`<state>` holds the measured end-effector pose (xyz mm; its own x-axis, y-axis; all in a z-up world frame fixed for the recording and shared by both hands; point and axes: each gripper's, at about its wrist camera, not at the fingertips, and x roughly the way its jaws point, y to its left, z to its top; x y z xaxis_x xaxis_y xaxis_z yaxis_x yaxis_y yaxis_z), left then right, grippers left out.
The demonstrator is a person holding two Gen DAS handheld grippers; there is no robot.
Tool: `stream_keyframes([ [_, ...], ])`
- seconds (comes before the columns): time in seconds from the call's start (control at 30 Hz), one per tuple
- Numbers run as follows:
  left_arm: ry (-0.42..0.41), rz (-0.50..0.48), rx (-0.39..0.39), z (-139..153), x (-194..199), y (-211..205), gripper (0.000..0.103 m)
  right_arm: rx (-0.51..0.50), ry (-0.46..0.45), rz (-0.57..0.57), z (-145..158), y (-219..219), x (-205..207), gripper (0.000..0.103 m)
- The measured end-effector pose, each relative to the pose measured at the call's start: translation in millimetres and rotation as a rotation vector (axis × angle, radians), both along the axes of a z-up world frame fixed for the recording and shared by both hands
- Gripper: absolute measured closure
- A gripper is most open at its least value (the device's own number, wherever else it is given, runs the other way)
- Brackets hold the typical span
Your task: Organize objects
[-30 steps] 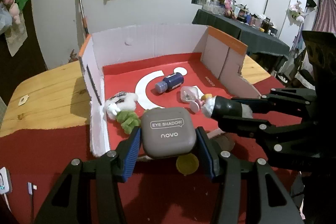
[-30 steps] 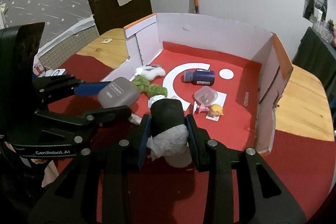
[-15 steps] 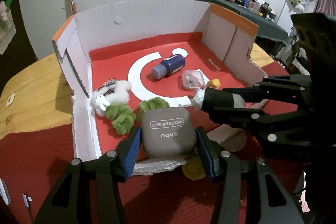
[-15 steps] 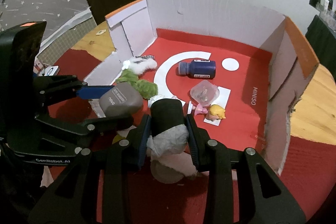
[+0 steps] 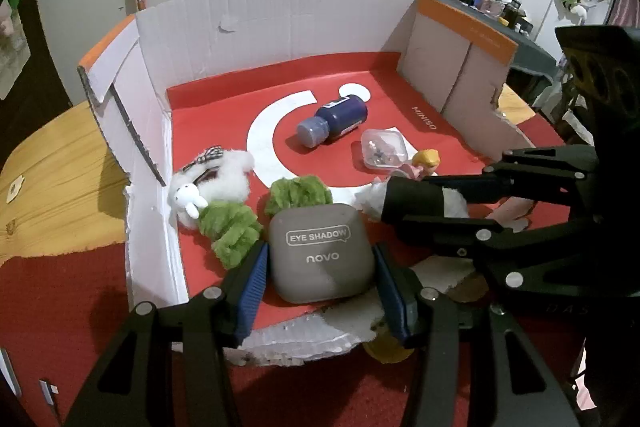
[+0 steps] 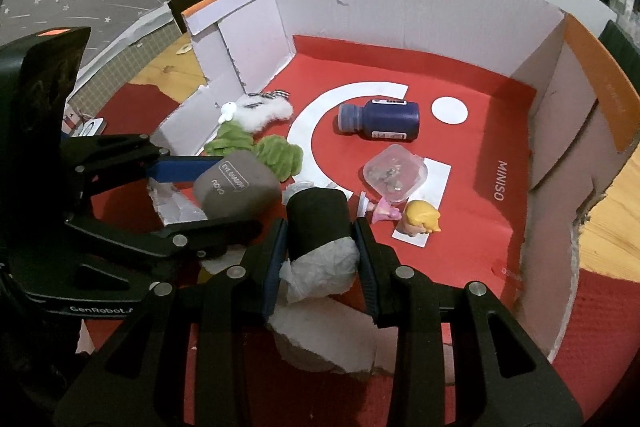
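Grey eyeshadow case (image 5: 322, 253), navy bottle (image 5: 334, 121), red-floored white box (image 5: 280, 27), green scrunchie (image 5: 232, 231).

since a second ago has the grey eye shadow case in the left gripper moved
Yes. The grey eye shadow case, clamped in the left gripper, has come forward over the torn near edge of the cardboard box, toward the green scrunchie.

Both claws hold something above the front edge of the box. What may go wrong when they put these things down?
1. The eye shadow case in the left claw hangs just above the green scrunchies; it may land on them and tilt.
2. The black roll in the right claw is close to the small doll and clear container and may knock them.
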<state>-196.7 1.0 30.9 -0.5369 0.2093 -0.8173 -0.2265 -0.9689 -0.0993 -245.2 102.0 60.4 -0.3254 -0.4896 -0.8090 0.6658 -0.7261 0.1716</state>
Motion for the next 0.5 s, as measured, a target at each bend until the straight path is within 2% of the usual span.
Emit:
stream_keyframes([
  [0.5,0.014,0.032,0.015,0.4,-6.5,-3.3,0.049,0.004,-0.013,-0.034,-7.2,7.7,-9.9,0.071],
])
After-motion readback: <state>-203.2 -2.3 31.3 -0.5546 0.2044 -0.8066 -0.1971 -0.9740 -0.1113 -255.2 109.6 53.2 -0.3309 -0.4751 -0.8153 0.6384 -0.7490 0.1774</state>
